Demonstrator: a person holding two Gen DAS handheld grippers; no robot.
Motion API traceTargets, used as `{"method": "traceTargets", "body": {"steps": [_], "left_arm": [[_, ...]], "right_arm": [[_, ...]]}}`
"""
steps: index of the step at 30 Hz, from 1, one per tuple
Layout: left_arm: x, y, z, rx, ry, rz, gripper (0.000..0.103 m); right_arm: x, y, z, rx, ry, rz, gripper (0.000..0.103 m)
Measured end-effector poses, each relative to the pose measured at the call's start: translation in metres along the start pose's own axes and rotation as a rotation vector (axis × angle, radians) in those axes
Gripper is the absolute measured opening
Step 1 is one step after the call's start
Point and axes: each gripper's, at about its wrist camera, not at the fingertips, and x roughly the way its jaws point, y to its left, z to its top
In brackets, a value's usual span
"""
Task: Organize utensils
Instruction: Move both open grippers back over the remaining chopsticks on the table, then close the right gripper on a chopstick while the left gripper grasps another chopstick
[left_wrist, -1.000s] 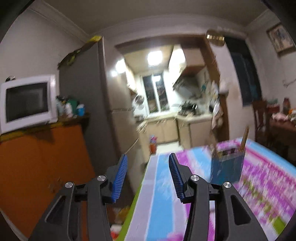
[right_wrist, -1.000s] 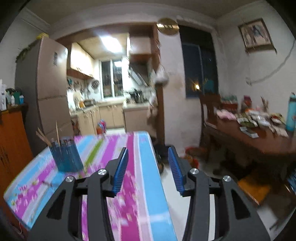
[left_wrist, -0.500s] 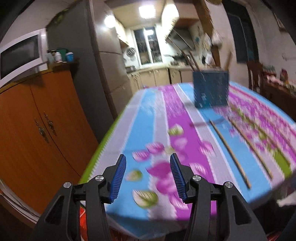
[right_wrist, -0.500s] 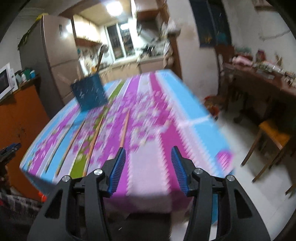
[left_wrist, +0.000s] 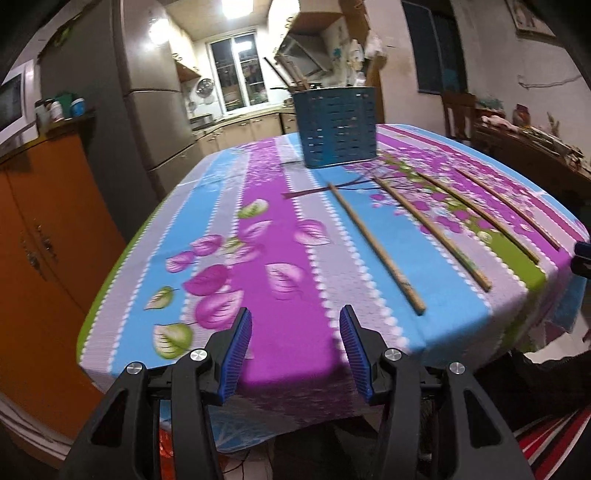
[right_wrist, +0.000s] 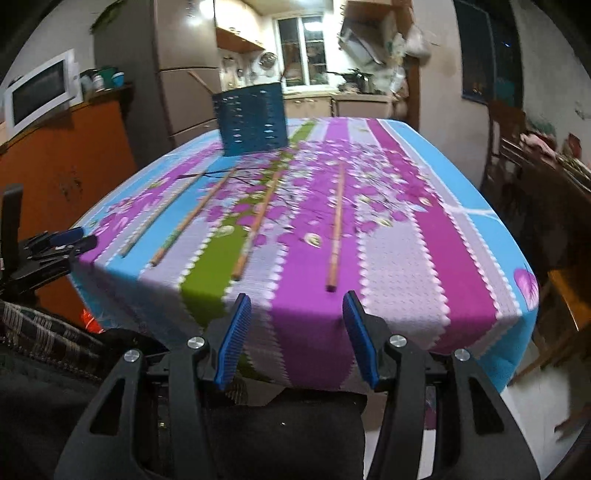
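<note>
Both of my tongs have dipped from pointing across the room a second ago to hovering low at the near edge of the table. My left gripper (left_wrist: 295, 332) stands wide open with nothing between its ribbed blue pads (left_wrist: 236, 356), and my right gripper (right_wrist: 297, 317) is spread just as wide, also holding nothing. Beyond them lies the tablecloth (left_wrist: 280, 236), a textured weave in purple, blue, grey and green stripes printed with leaves and blossoms. Four slim, straight wooden chopsticks lie flat on it, spaced apart and roughly parallel, pointing away from me: the leftmost chopstick (left_wrist: 373, 243), the second chopstick (left_wrist: 428, 229), the third chopstick (left_wrist: 476, 212) and the rightmost chopstick (right_wrist: 337, 225), whose blunt end sits just ahead of my right gripper. Further back stands the utensil holder (left_wrist: 338, 127), a dark blue plastic box with rows of slots cut through its walls and a few thin sticks leaning out of its top. Off to the left are an orange wooden cabinet (left_wrist: 44, 236) and a white microwave (right_wrist: 40, 92).
</note>
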Motion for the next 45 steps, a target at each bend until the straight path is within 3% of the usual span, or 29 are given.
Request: {"method": "traceTargets", "body": {"steps": [6,15,23,38,45], "left_arm": [[-0.001,-0.019,0.006,0.027,-0.024,-0.07,0.051],[0.002,-0.035,0.01,0.04,-0.037,-0.132,0.051],[0.008,-0.04,0.011,0.022,-0.042,-0.198,0.042],[0.013,-0.045,0.015,0.043,-0.036,-0.18,0.042],[0.013,-0.045,0.019,0.042,-0.046,-0.121,0.042]], "right_arm": [[-0.001,0.004,0.006,-0.019,-0.035,0.012,0.05],[0.005,0.018,0.023,-0.048,-0.103,-0.042,0.05],[0.014,0.035,0.027,-0.113,-0.11,-0.08,0.05],[0.02,0.027,0.025,-0.081,-0.099,-0.102,0.05],[0.022,0.021,0.023,-0.089,-0.117,-0.094,0.05]]}}
